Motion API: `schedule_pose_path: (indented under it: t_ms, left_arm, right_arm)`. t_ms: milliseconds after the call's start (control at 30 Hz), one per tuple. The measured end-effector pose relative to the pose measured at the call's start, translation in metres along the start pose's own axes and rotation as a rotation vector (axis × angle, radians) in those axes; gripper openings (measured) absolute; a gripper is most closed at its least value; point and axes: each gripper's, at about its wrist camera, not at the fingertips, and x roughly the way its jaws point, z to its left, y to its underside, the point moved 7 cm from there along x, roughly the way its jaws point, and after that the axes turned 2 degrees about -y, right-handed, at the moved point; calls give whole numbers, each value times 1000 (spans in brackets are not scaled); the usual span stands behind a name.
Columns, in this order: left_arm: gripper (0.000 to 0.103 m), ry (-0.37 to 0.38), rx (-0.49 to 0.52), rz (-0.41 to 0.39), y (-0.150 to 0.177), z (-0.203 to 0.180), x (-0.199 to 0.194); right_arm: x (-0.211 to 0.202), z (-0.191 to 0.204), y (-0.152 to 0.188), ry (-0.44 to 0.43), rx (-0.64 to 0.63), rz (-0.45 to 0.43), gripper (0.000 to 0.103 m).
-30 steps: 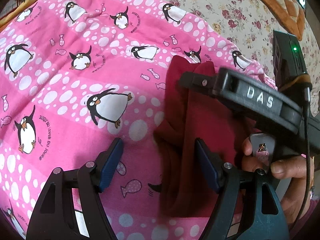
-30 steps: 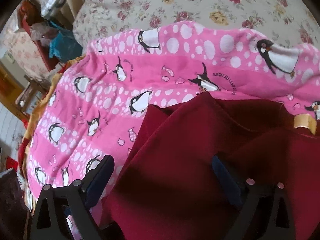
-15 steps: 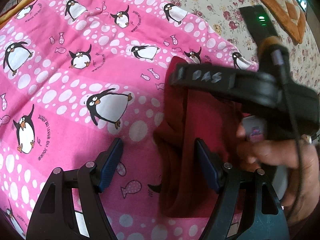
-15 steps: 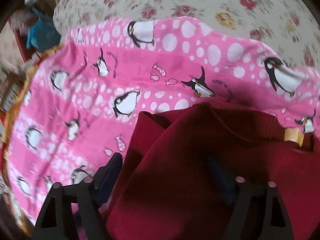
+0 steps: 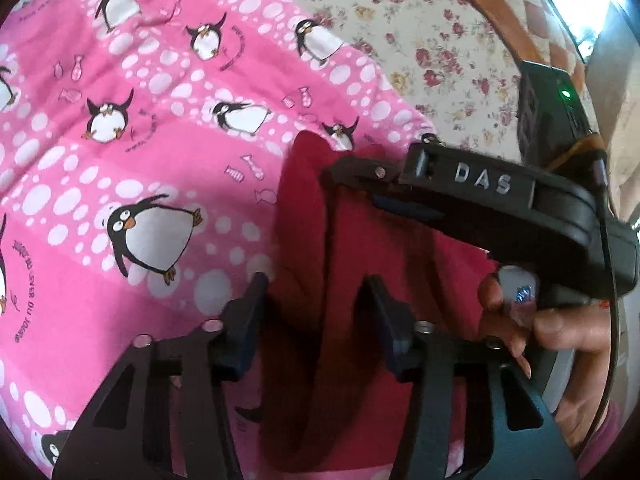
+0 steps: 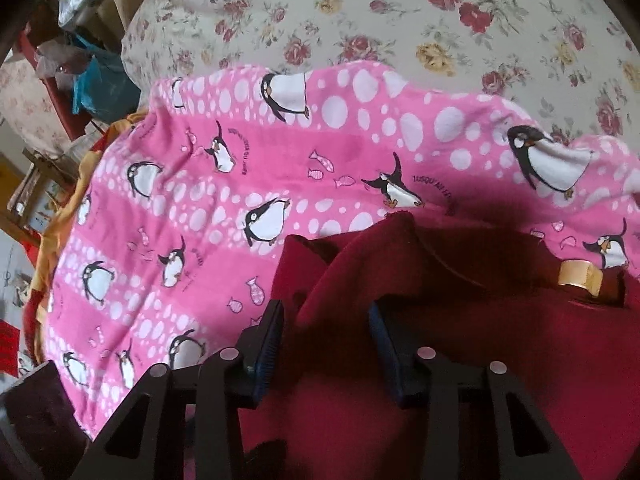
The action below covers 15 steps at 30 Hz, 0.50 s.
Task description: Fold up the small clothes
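The red garment [image 5: 360,280] lies bunched on the pink penguin blanket [image 5: 140,160] over the floral bedsheet [image 6: 400,20]. Both tools have just been closing: the left tool [image 5: 316,320] straddles a raised fold, the right tool [image 6: 326,336] a ridge near the edge, though I cannot tell whether either tool's pads press yet. A good fold likely needs both pinching every layer, lifting together and keeping the cloth taut.

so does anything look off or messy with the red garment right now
Nothing is damaged or spilled. The red garment lies bunched in uneven ridges on the pink penguin blanket, not flat. Both grippers, left and right, have just been closing, each with a fold of it between the fingers. A tan label sticks up.
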Motion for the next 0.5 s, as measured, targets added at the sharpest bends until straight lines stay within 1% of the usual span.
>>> schedule_pose_path:
  t_ms: [33, 67, 100, 133, 167, 267, 367, 400, 467, 500]
  left_arm:
    - [40, 11, 7, -13, -1, -3, -3]
    - [39, 21, 21, -26, -2, -7, -7]
    - [38, 23, 35, -33, -2, -10, -8]
    - [38, 23, 47, -36, 0, -12, -10]
    - [38, 23, 57, -37, 1, -14, -10]
    - [38, 29, 64, -33, -1, -15, -8]
    - [36, 36, 82, -34, -1, -19, -7]
    - [36, 31, 88, -33, -1, -20, -6]
    - [36, 24, 91, -27, 0, -20, -4]
    - [36, 19, 85, -23, 0, -18, -3]
  right_arm:
    - [-3, 0, -1, -11, 6, 9, 56]
    - [-4, 1, -2, -15, 8, 17, 69]
    - [-3, 4, -3, -17, 4, 35, 75]
    - [-2, 7, -5, -17, -5, 45, 78]
    - [1, 11, -5, -14, -19, 58, 78]
    - [22, 22, -3, 27, -80, 142, 78]
    - [38, 19, -1, 85, -99, 173, 78]
    - [42, 17, 0, 111, -117, 177, 75]
    - [39, 16, 1, 149, -151, 142, 55]
    - [37, 15, 1, 149, -159, 132, 51]
